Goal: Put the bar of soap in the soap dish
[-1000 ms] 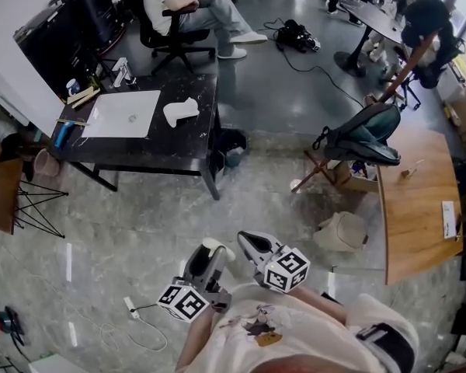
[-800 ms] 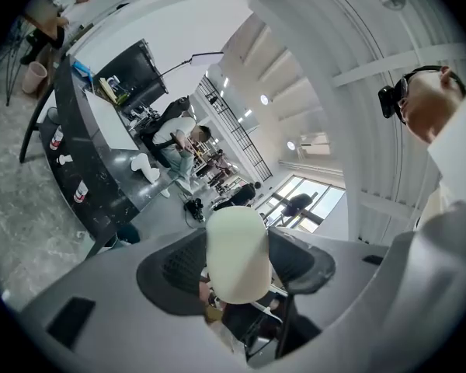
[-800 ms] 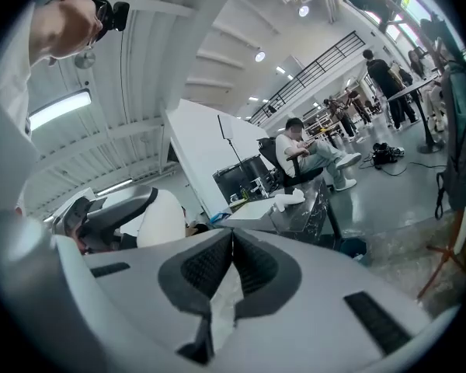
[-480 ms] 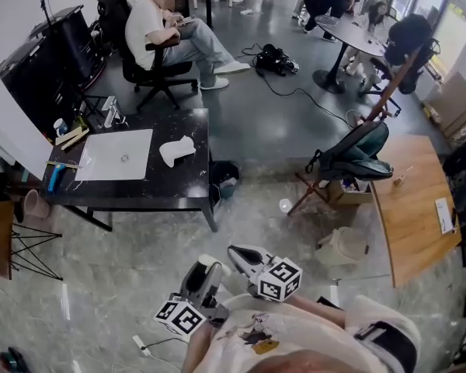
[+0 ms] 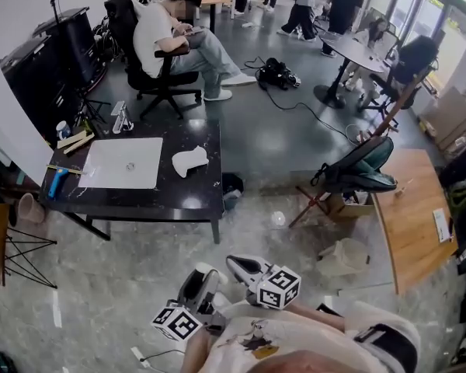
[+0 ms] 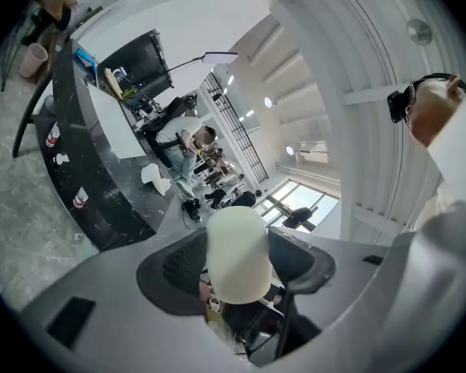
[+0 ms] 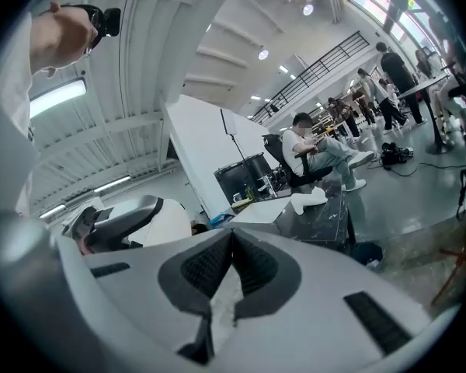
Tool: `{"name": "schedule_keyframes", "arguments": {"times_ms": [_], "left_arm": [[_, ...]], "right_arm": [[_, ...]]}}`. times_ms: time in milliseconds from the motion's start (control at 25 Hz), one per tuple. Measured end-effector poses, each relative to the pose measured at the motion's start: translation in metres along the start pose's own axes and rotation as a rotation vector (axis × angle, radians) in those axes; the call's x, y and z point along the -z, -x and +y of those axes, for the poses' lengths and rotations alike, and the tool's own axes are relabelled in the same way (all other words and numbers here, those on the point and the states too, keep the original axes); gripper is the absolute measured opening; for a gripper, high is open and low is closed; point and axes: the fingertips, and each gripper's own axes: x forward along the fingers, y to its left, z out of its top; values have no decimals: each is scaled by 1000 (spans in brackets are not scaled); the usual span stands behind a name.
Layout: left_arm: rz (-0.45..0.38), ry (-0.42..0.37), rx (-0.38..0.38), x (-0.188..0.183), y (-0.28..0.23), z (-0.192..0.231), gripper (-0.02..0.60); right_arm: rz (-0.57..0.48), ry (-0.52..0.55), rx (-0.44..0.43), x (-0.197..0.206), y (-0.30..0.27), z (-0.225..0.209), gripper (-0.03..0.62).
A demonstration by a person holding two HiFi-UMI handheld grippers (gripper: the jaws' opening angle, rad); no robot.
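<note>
Low in the head view, close to my body, my left gripper (image 5: pixel 203 274) is shut on a cream bar of soap (image 5: pixel 207 270). The left gripper view has the soap (image 6: pixel 234 256) clamped between the dark pads of that gripper (image 6: pixel 237 243). My right gripper (image 5: pixel 237 264) sits just right of it, shut and empty; its jaws (image 7: pixel 231 235) meet with nothing between. A white curved soap dish (image 5: pixel 189 160) lies on a black table (image 5: pixel 194 194) well ahead, beside a white mat (image 5: pixel 124 163). The dish (image 7: pixel 307 200) also shows in the right gripper view.
A person sits on an office chair (image 5: pixel 167 61) behind the table. A dark bin (image 5: pixel 233 183) stands at the table's right corner. To the right are a backpack on a stand (image 5: pixel 357 168), a white bag (image 5: pixel 342 256) on the floor and a wooden table (image 5: pixel 415 208).
The view has shifted: the black table now sits lower and nearer in the frame. Both grippers stay close to my body, the left still holding the soap.
</note>
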Motion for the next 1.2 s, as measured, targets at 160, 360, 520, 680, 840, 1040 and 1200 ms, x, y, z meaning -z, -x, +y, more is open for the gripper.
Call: {"name": "schedule_keyframes", "arguments": {"times_ms": [160, 360, 520, 680, 840, 1040, 1200], "left_arm": [[-16, 32, 6, -9, 12, 19, 259], [-15, 79, 5, -9, 17, 35, 259], [-19, 75, 18, -20, 10, 31, 259], [-36, 71, 11, -30, 2, 29, 259], [-30, 78, -18, -31, -16, 39, 259], [-24, 97, -40, -41, -64, 47, 259], [-26, 91, -59, -56, -104, 59, 259]], "right_arm": [[30, 18, 16, 11, -15, 6, 8], [45, 26, 37, 14, -19, 9, 8], [27, 11, 41, 2, -22, 3, 8], [14, 12, 35, -7, -27, -4, 8], [27, -23, 32, -6, -40, -28, 6], [32, -26, 30, -25, -59, -73, 8], [36, -42, 39, -44, -79, -113, 8]]}}
